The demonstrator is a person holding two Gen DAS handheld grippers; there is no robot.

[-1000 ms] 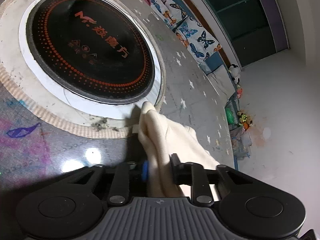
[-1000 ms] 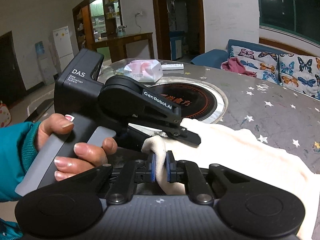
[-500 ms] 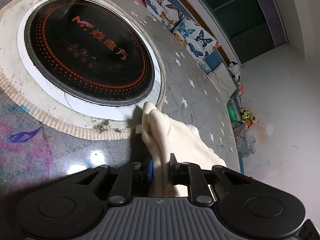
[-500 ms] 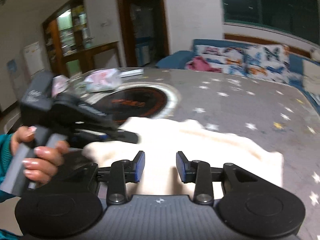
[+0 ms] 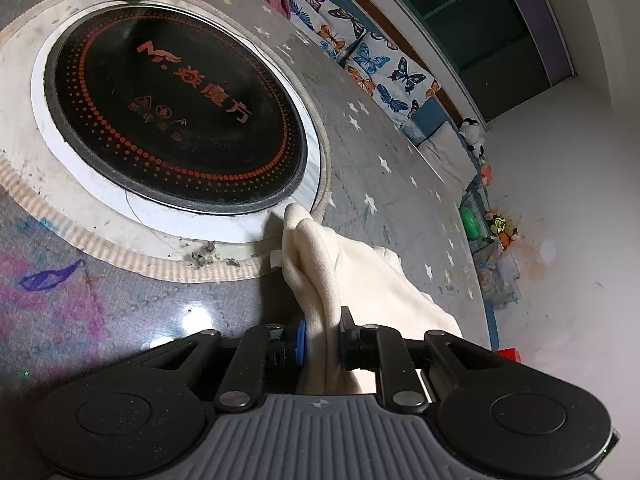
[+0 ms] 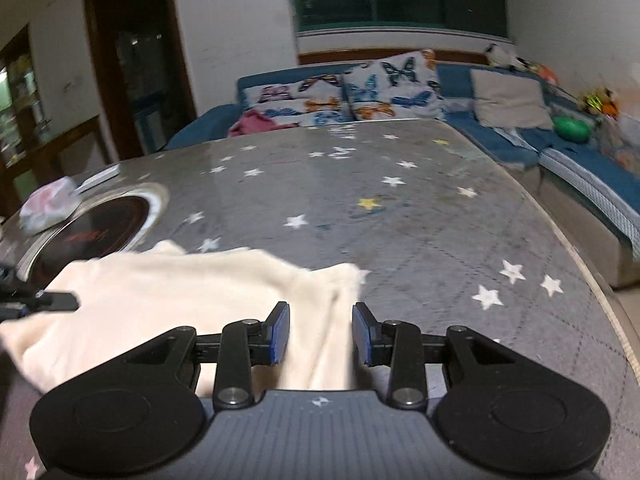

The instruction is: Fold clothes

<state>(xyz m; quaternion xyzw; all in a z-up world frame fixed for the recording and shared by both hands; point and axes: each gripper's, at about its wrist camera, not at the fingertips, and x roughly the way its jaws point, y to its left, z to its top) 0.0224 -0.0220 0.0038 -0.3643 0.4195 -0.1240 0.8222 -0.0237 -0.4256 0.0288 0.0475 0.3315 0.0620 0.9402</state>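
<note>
**Left tongs pinching the cream garment, right tongs spread above it**

While the left tongs (image 5: pixel 322 336) are clamping a bunched fold of the cream garment (image 5: pixel 356 276) between their pads, the cloth is rising ahead of them into a soft peak whose tip is reaching the white ring around the round black cooktop (image 5: pixel 176 116). That cooktop, with its orange dots and lettering, is sitting ahead and to the left of these tongs, set into the grey star-printed tabletop (image 5: pixel 376 184). To the right of the pinch, the rest of the garment is draping down toward the tabletop's edge.

Farther right, the right tongs (image 6: pixel 320 334) are standing spread, their blue pads well apart and gripping nothing. The garment (image 6: pixel 192 292) is lying flat on the tabletop (image 6: pixel 420 232) just ahead and to the left of them, with one edge of the cloth showing in the gap between the fingers. A butterfly-print cushion (image 6: pixel 394 88) is resting on the blue sofa (image 6: pixel 520 136) beyond the tabletop's far edge, well ahead of these tongs.
</note>
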